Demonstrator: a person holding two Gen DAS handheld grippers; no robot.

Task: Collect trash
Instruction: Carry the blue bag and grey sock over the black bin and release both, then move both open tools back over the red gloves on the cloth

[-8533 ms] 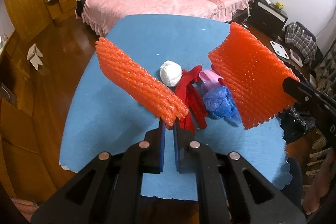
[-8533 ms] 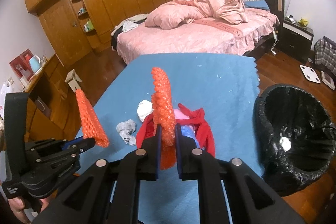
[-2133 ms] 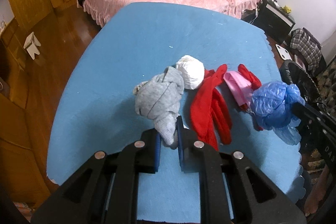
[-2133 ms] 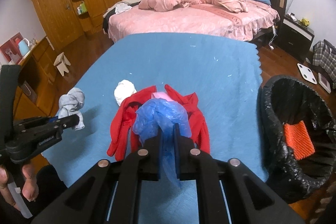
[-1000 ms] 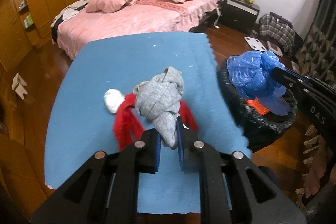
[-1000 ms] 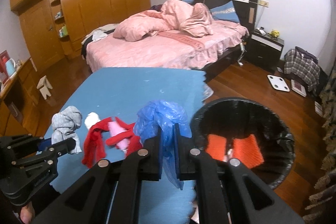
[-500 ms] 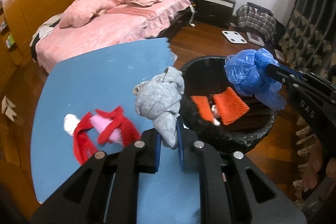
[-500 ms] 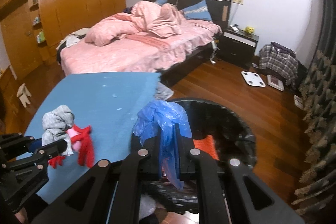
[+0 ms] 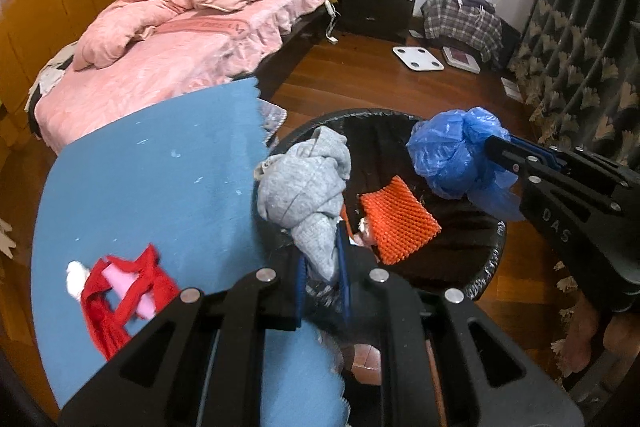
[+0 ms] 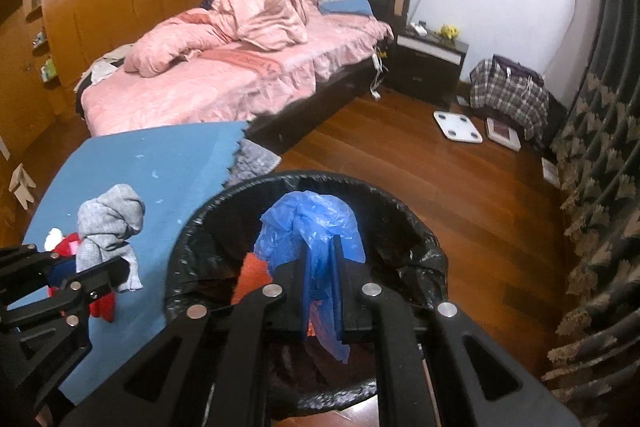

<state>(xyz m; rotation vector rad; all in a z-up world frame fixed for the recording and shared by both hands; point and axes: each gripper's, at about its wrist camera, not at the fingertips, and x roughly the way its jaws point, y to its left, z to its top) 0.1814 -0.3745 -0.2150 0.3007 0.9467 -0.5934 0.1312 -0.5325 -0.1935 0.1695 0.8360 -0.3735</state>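
Note:
My left gripper is shut on a crumpled grey cloth and holds it over the near rim of the black-lined trash bin. My right gripper is shut on a crumpled blue plastic bag and holds it above the bin's mouth. Orange foam netting lies inside the bin. The right gripper with the blue bag also shows in the left wrist view. The left gripper with the grey cloth also shows in the right wrist view.
On the blue table lie a red cloth, a pink piece and a white ball. A pink bed, nightstand, floor scale and dark curtain surround the wooden floor.
Both grippers have swung right from the table to the bin. The grey cloth and blue bag now hang over the bin's opening. Earlier, orange netting was dropped in.

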